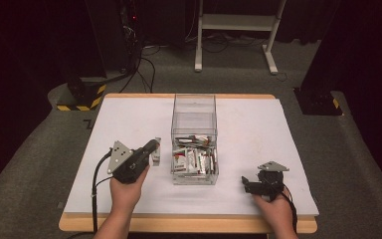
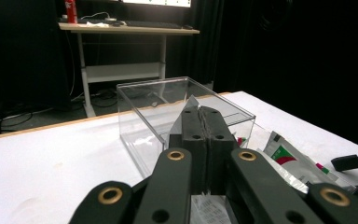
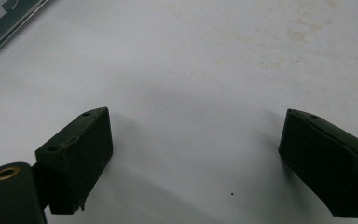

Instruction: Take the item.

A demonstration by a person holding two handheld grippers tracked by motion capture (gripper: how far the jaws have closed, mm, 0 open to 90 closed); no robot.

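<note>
A clear plastic box (image 1: 194,107) stands mid-table, its near half filled with several red, white and green packets (image 1: 194,160). My left gripper (image 1: 154,148) hovers just left of the box, shut on one small flat packet (image 1: 156,155). In the left gripper view the jaws of that gripper (image 2: 203,116) press together, and the thin packet (image 2: 193,101) sticks out past their tips, with the box (image 2: 158,102) right behind and more packets (image 2: 284,156) to the right. My right gripper (image 1: 247,183) rests near the front right of the table. It stands open (image 3: 193,135) over bare white surface.
The white table sheet (image 1: 129,119) has a wooden edge (image 1: 189,224) along the front. A white desk frame (image 1: 238,30) and cables lie on the floor beyond. A black-and-yellow base (image 1: 79,97) sits off the far left corner.
</note>
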